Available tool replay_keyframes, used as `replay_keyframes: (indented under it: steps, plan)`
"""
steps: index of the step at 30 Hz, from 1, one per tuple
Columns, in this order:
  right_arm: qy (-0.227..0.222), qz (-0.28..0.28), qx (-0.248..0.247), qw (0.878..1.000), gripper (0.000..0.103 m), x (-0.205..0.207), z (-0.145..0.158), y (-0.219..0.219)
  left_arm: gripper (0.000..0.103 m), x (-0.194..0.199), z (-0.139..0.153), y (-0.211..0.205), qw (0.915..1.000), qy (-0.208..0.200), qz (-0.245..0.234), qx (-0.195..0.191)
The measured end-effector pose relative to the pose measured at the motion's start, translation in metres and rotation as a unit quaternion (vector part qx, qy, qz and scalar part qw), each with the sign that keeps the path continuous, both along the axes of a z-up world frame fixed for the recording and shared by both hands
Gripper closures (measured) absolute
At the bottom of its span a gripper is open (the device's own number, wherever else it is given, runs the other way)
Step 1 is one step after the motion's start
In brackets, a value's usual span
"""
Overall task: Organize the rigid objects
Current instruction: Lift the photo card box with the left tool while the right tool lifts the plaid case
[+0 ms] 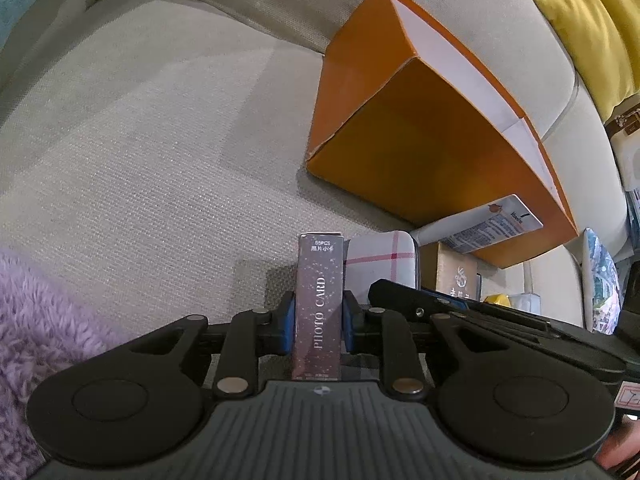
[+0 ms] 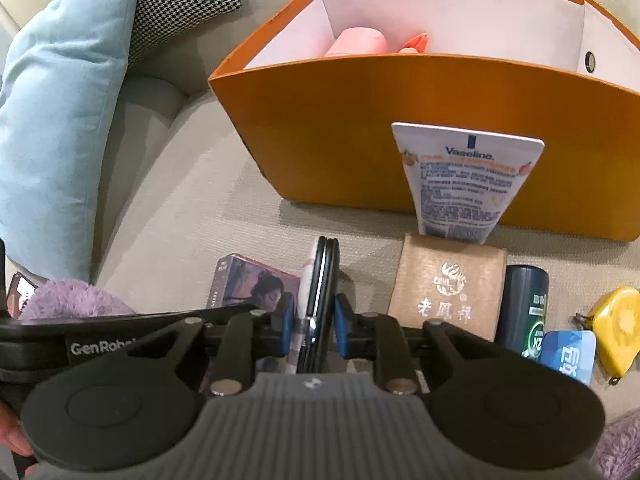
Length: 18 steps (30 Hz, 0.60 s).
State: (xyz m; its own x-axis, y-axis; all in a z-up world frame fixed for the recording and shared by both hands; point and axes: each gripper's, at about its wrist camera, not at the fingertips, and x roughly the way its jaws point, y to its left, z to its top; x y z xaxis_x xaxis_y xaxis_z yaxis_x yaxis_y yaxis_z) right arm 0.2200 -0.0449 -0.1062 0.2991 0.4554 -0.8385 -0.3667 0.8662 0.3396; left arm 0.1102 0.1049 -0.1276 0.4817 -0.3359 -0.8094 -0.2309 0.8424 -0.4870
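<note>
My left gripper (image 1: pixel 319 316) is shut on a dark "PHOTO CARD" box (image 1: pixel 319 300), held on edge over the beige sofa seat; the same box (image 2: pixel 256 286) shows in the right wrist view. My right gripper (image 2: pixel 315 320) is shut on a flat plaid-covered case with black edges (image 2: pixel 322 300), held on edge; in the left wrist view that case (image 1: pixel 382 258) sits just right of the card box. An orange open-top box (image 2: pixel 400 128) stands behind, with pink items (image 2: pixel 356 42) inside. It also shows in the left wrist view (image 1: pixel 420 140).
A Vaseline tube (image 2: pixel 464 184) leans on the orange box above a tan gift box (image 2: pixel 448 284). A dark bottle (image 2: pixel 524 308), blue card (image 2: pixel 568 356) and yellow tape measure (image 2: pixel 616 324) lie right. Light blue pillow (image 2: pixel 52 120) left; purple fluffy blanket (image 1: pixel 36 320).
</note>
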Motion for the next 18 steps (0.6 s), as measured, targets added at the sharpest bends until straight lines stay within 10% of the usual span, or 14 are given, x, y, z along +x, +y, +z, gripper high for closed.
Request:
replay_keyframes:
  steps: [18]
  plan:
    - [-0.118,0.021,0.055,0.991,0.085,0.001,0.119,-0.029,0.078,-0.004,0.125,-0.001,0.9914,-0.13,-0.015,0.01]
